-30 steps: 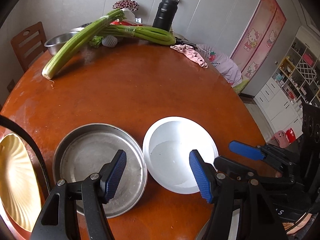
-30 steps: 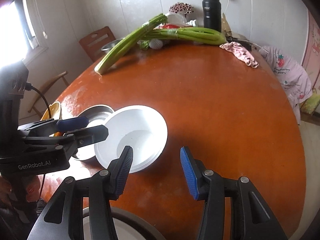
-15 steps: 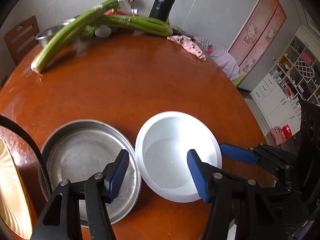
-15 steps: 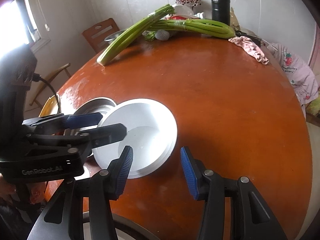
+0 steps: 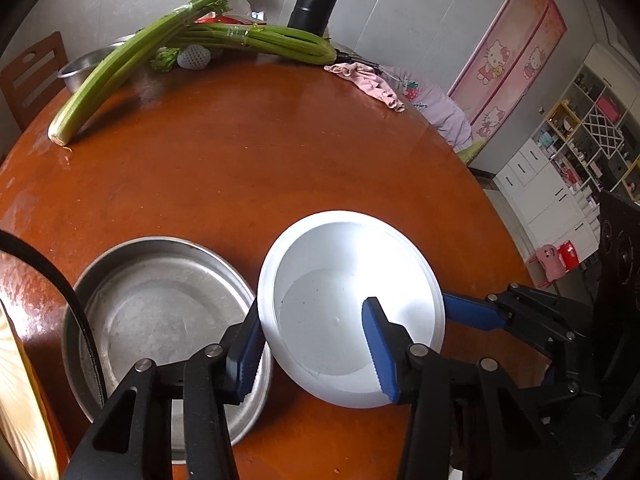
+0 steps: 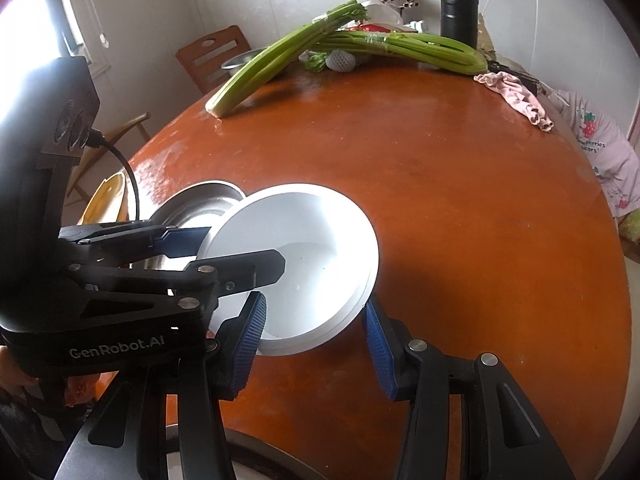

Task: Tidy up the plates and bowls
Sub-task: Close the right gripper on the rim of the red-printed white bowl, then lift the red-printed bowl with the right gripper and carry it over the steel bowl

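White bowl point(image 5: 352, 304) between spread left gripper point(image 5: 314, 354) jaws, steel pan point(image 5: 160, 320) beside

**Two wrist cams, one shared bowl**

Left wrist cam: sits behind left claw point(image 5: 314, 354), looks fwd & down over the worktop point(image 5: 248, 168), close on white bowl point(image 5: 348, 304). Right wrist cam: same low near angle from bowl's right side (left claw point(image 6: 232, 248) enters its frame). Both share bowl point(image 6: 304, 264), celery point(image 6: 280, 60), flask point(image 5: 312, 0).
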Available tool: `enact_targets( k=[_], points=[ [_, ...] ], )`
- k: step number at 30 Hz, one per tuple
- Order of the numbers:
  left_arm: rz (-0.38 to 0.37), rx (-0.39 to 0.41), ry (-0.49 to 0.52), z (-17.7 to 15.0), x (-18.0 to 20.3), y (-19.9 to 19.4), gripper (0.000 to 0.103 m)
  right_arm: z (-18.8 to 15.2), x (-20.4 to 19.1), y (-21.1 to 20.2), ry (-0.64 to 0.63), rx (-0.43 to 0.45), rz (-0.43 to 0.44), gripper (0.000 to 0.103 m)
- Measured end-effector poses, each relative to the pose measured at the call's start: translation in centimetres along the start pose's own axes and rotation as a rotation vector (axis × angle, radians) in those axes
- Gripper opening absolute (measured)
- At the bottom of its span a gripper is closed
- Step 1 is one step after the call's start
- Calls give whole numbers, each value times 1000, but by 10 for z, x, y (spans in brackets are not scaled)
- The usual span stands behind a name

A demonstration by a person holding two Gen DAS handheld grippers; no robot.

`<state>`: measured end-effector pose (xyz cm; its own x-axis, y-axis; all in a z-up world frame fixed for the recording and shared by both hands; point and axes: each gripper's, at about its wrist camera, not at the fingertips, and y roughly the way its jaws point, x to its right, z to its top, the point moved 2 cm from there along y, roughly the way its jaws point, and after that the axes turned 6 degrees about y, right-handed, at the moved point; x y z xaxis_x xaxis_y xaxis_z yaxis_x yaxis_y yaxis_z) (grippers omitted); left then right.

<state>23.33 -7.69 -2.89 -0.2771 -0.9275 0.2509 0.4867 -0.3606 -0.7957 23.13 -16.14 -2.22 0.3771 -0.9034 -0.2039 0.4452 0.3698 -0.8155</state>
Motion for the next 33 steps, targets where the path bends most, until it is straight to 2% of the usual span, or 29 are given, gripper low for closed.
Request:
enact_targets(
  k=[17, 33],
  points=[
    [10, 77, 29, -1, 18, -35, 46, 0, -12, -33, -28, 68, -3, 51],
    [27, 143, 77, -17, 53, -78, 46, -19, -22, -81, -33, 146, -5, 51]
  ],
)
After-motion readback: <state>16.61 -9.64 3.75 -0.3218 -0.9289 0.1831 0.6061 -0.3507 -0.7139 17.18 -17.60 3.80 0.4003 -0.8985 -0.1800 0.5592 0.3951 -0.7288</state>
